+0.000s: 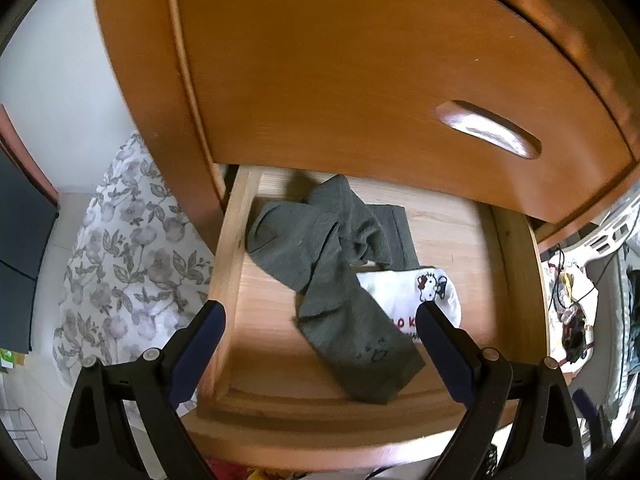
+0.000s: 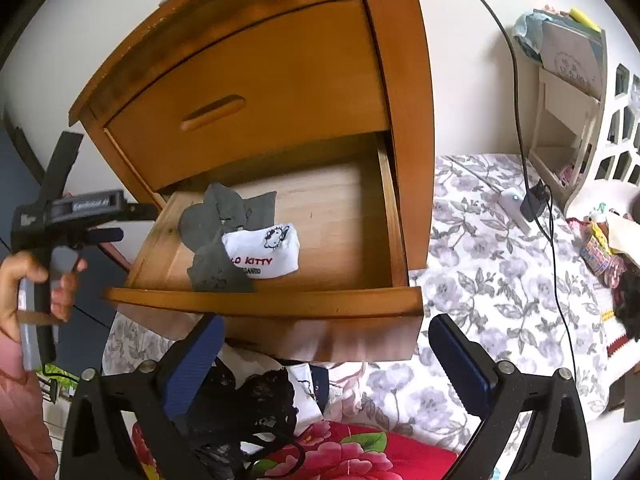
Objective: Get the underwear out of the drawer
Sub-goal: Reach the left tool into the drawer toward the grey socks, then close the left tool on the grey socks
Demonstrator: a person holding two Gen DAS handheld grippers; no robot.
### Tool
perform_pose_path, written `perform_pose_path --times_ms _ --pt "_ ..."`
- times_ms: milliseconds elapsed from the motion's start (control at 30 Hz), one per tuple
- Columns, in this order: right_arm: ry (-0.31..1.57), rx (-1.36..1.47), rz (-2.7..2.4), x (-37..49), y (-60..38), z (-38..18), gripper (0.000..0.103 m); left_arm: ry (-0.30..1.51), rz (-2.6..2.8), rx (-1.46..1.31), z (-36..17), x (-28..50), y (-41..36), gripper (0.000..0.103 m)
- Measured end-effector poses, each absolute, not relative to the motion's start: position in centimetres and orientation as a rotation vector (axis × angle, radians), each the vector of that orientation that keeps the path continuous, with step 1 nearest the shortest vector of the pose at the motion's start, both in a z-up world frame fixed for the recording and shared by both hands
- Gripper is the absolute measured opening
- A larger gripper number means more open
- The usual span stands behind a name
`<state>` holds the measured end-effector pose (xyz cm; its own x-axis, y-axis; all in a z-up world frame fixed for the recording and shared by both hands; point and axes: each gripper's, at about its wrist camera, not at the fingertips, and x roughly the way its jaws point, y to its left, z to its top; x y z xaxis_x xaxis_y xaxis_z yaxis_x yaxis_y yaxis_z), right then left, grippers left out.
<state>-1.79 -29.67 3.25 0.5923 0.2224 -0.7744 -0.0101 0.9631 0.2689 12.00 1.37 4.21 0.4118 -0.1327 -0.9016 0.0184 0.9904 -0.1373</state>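
Lower drawer [image 2: 256,300] of the wooden nightstand [image 2: 404,120] is pulled open. Inside: grey garment [image 1: 340,280] sprawled from 11 to 6 o'clock across the drawer floor, white printed garment [image 1: 404,288] partly tucked under it at its 3 o'clock. Left hand-held gripper [image 1: 320,316] hovers above the drawer, jaws spread wide, nothing held, grey cloth between the fingers in its view. Right hand-held gripper [image 2: 324,336] sits outside, below the drawer front, jaws also wide apart and empty; dark lacy cloth [image 2: 248,404] lies on the bed [image 2: 500,280] near its 7 o'clock. Step looks like reach-in before the grasp. Next: lower left gripper onto the grey bunch, pinch a thick fold, lift clear of the front lip. Loose fabric may drag the white piece along.
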Motion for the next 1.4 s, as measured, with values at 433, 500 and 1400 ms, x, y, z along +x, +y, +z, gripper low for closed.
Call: perform_pose_path --times_ms 433,500,1400 --pt "0.982 0.249 0.104 -1.7 -31.0 1.8 0.103 1.353 -0.035 0.033 -1.6 16.5 -1.5 0.096" --pt "0.993 0.251 0.099 -1.5 -31.3 1.4 0.103 1.391 -0.036 0.036 -2.7 16.9 -1.7 0.096" --pt "1.055 0.24 0.122 -0.2 -31.0 -0.3 0.103 1.47 -0.021 0.018 -5.6 21.2 -2.7 0.062"
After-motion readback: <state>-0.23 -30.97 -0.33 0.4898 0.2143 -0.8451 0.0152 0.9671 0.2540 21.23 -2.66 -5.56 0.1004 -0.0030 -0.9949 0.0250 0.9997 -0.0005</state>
